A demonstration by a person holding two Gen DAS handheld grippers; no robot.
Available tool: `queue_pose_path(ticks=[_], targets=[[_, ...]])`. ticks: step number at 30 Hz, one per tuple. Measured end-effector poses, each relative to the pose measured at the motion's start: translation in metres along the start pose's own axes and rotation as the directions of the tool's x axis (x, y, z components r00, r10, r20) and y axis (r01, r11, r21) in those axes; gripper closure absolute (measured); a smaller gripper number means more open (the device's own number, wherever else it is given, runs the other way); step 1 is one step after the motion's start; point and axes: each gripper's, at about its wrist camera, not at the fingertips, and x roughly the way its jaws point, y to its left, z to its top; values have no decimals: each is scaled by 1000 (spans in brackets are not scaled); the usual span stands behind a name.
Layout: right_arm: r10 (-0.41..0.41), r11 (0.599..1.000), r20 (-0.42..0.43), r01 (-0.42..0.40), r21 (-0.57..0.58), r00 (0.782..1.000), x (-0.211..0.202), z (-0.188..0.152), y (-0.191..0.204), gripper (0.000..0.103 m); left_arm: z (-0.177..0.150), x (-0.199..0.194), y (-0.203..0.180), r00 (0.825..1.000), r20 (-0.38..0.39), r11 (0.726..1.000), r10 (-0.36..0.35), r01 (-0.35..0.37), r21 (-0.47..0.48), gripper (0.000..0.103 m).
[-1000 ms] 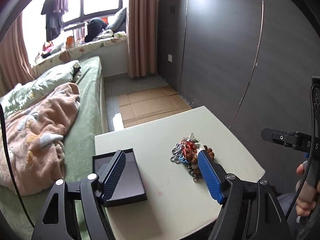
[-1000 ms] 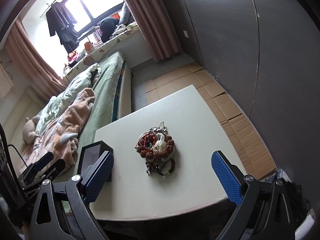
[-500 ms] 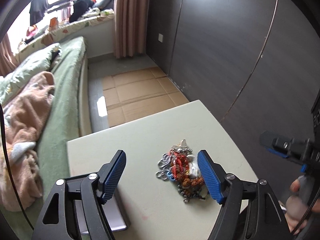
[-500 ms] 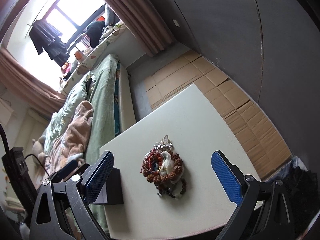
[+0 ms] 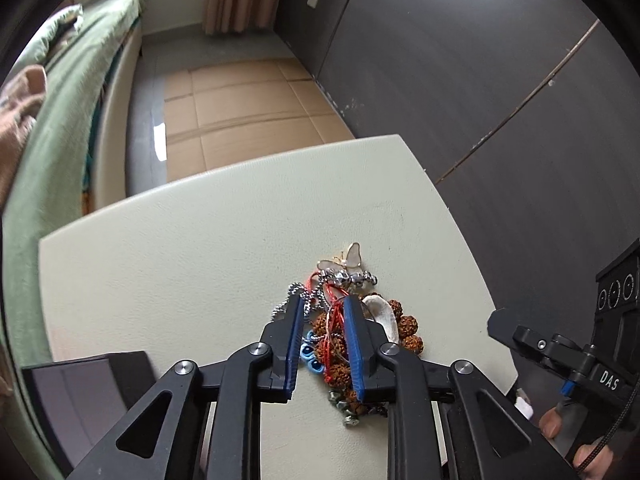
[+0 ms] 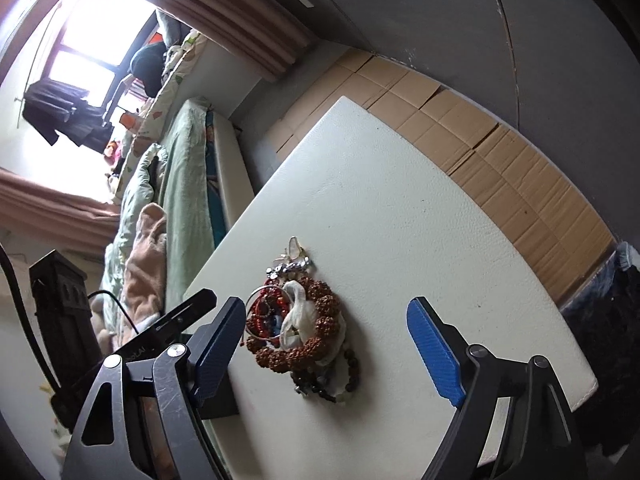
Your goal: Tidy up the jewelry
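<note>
A tangled pile of jewelry (image 5: 352,320) lies on the pale table (image 5: 180,264): brown bead bracelets, red cords, silver chains, a butterfly pendant. My left gripper (image 5: 322,304) is down over the pile with its blue fingers (image 5: 294,336) narrowed around red cords and chains, not fully closed. The pile also shows in the right wrist view (image 6: 300,320). My right gripper (image 6: 324,320) is wide open above the table, its fingers either side of the pile. A black jewelry box (image 5: 84,392) sits at the table's left front.
A bed with green sheets (image 5: 52,120) runs along the table's left side. Flattened cardboard (image 5: 248,100) covers the floor beyond. A dark wall panel (image 5: 500,80) stands to the right. The right gripper's body (image 5: 560,356) is close at the right.
My left gripper has moved right and down onto the jewelry pile, and its fingers have narrowed from wide open. The right gripper has tilted and stays open.
</note>
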Motion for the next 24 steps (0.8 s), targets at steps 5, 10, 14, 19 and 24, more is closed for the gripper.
queue_pose_path(ticks=[5,10,14,19,24], targets=[[-9,1000,-28,9,30,1000,15,-2,-3,25,2,19,6,998,-53,999,-33,31,-41,87],[-4,999,-45,5,39,999,24,-4,-2,25,2,23,10,998,-51,998,-44,41,-56,99],[-2,1000,-47,4,25,999,27,-6,5,25,0,17,8,998,-33,998,-51,49,-50,102],[-24,1000,-46,24,12,999,28,-8,5,25,-1,-1,6,997,21,996,-75,76,-50,102],[-50,999,-50,50,-1,997,32,-9,3,28,-2,-26,4,991,79,992,-110,115,-56,102]])
